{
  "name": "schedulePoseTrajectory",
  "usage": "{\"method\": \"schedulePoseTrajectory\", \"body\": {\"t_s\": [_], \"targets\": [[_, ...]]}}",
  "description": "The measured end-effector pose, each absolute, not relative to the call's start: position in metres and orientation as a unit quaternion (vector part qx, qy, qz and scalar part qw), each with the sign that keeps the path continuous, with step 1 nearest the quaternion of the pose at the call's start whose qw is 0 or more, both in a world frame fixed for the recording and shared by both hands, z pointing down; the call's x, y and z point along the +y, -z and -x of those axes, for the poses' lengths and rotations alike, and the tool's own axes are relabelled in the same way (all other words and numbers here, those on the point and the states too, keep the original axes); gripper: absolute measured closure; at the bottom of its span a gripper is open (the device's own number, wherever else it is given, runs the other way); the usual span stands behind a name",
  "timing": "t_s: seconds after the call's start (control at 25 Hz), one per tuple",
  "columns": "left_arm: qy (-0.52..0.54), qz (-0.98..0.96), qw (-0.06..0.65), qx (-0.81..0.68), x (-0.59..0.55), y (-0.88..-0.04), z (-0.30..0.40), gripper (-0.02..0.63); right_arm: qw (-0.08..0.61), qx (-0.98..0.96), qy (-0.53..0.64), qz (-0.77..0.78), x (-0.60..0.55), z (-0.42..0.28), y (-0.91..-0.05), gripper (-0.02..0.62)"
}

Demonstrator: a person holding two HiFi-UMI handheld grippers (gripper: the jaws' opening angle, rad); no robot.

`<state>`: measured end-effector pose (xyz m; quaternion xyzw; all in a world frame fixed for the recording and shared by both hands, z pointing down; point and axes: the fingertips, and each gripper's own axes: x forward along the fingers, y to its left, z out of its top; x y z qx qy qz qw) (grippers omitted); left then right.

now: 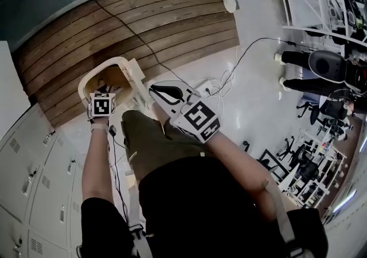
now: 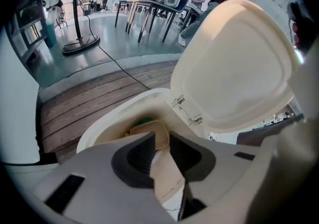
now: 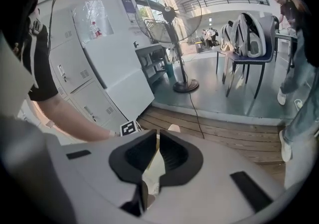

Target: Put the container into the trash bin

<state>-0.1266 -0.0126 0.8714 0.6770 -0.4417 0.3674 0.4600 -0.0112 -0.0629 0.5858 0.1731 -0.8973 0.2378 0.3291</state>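
Head camera looks steeply down on the cream plastic trash bin (image 1: pixel 87 78); left claw (image 2: pixel 160 143) camera peers closely into it (lid (image 2: pixel 234 63) up); right claw (image 3: pixel 156 138) camera faces outward over brown wooden floorboards (image 3: pixel 234 136), which all views share.

Smooth plastic trash bin (image 2: pixel 114 109), matt wooden planks (image 2: pixel 84 102)

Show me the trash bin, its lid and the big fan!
trash bin (image 2: pixel 102 118), left gripper view, on its cream rim.
lid (image 2: pixel 234 63), left gripper view, middle of its raised inner face.
fan (image 3: pixel 168 14), right gripper view, centre of its round cage.
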Motion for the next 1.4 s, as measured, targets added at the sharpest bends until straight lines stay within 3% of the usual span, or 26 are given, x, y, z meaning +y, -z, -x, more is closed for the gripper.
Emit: {"method": "schedulePoseTrajectory", "body": {"t_s": [0.24,1.4], "targets": [[-0.361,-0.672,0.468,-0.445,0.002,-0.841,0.132,0.597,0.326,-0.903,-0.224,-0.167,-0.057,0.019,-0.573,0.565],[-0.25,-0.711,0.403,-0.519,0.02,-0.631,0.121,0.598,0.288,-0.926,-0.205,-0.132,-0.021,0.017,-0.507,0.565]]}}
